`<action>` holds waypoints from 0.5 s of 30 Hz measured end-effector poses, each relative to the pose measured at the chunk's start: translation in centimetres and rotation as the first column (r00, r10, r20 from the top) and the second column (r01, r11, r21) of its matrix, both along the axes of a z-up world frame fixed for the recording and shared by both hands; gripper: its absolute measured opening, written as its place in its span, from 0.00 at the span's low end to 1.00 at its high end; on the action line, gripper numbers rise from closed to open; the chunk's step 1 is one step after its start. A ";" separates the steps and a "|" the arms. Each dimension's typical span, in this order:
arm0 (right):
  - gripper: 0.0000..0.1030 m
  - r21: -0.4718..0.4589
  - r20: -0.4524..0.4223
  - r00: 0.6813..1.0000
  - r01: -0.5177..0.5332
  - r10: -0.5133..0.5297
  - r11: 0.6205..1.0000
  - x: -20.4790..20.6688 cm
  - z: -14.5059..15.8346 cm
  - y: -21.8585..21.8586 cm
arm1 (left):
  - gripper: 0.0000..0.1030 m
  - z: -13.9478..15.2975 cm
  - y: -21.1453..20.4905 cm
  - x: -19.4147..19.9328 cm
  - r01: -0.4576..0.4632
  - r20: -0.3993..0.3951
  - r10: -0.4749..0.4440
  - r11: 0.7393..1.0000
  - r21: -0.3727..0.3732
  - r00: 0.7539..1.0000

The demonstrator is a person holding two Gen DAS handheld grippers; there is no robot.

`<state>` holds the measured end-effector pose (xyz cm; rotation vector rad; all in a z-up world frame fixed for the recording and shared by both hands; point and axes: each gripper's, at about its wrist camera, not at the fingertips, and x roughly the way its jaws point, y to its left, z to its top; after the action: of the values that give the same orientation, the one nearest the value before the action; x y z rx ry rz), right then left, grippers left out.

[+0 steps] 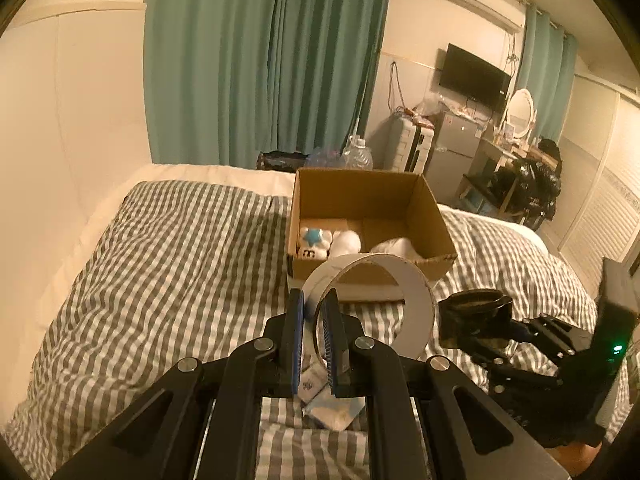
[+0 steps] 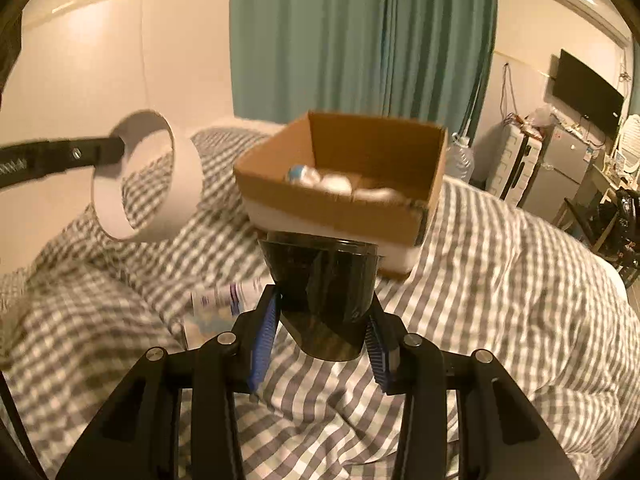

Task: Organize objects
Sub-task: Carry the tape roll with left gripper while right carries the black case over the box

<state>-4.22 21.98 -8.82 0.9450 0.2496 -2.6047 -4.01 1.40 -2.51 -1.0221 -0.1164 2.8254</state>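
Cardboard box [image 1: 370, 224] stands open on the checked bedcover [image 1: 160, 260], and both grippers carry something toward it. Left gripper [image 1: 316, 344] has its two fingers pressed together on the wall of a wide white tape ring [image 1: 416, 312]; one finger is inside the ring and one outside, so the ring hangs upright in the air in front of the box. I think this grip is chosen because the ring is too wide to hold across. In the right wrist view the same ring [image 2: 132, 176] is seen lifted well above the cover, to the left of the box [image 2: 340, 184].

Right gripper [image 2: 320, 324] is clamped on a dark plastic cup [image 2: 324, 292], one finger on each side of its lower part, with the opening turned toward the box. The cup [image 1: 474, 316] is just beside the ring, and both are near the front wall of the box but not yet over it.

Inside the box there are already some white soft things and one with a blue part [image 1: 314, 240]; what they are I cannot tell. On the cover below the grippers lies a small flat packet [image 2: 224, 300], not yet collected.

By my judgement the next step is to bring ring and cup over the front wall and release them inside, one after the other so they do not knock together
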 end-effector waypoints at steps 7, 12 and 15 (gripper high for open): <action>0.39 -0.046 -0.052 0.998 0.021 -0.024 0.999 -0.8 4.3 0.5 | 0.09 1.3 -0.1 -2.3 0.010 -0.018 -0.010 1.000 0.017 1.000; 0.39 -0.060 -0.082 0.996 0.027 -0.032 0.998 -2.1 7.0 0.4 | 0.09 2.0 0.5 -4.1 0.028 -0.025 -0.028 0.999 0.016 0.999; 0.39 -0.062 -0.098 0.995 0.031 -0.037 0.998 -3.1 8.1 0.2 | 0.09 2.4 1.0 -5.6 0.039 -0.029 -0.039 0.999 0.016 0.999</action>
<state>-7.33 22.21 -0.69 0.8081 0.1806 -2.6776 -9.58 2.39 -0.10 -0.9689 -0.1158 2.7983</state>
